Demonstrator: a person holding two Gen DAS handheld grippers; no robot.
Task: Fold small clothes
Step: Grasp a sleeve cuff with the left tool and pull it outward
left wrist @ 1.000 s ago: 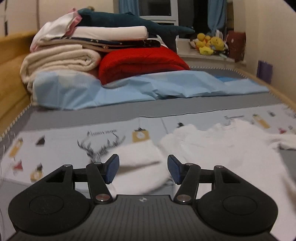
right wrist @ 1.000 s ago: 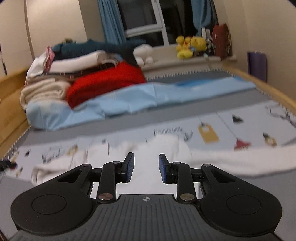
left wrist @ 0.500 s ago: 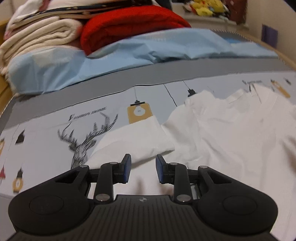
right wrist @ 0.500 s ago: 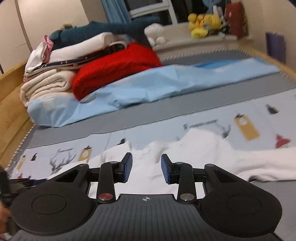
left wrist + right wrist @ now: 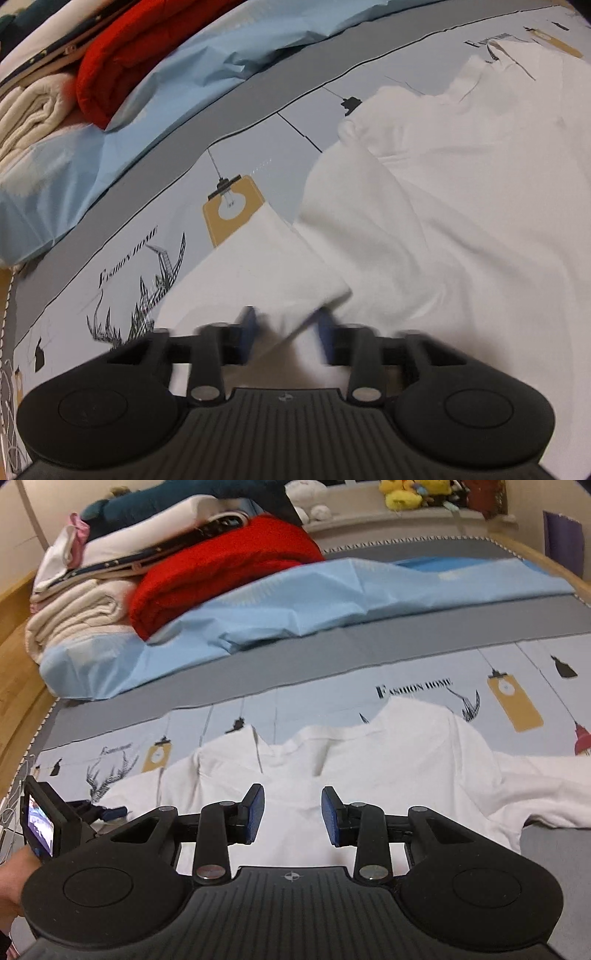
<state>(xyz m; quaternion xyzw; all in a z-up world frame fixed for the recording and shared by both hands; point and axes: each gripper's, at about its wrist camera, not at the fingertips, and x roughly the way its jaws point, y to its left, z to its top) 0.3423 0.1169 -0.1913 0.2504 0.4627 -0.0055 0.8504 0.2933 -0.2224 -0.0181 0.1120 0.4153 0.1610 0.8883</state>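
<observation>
White shirt (image 5: 388, 760) spread flat on bed (image 5: 332, 650), unfolded. Left hand-held gripper (image 5: 286, 334) apart around sleeve (image 5: 258, 269); right hand-held gripper (image 5: 292, 816) apart, empty. Folding barely begun.

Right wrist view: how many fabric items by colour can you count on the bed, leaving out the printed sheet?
White: 1, the shirt spread flat.
Red: 1, the folded blanket.
Light blue: 1, the crumpled sheet.
Cream: 1, the folded blanket.
Total: 4; the stack behind is too jumbled to count.
</observation>
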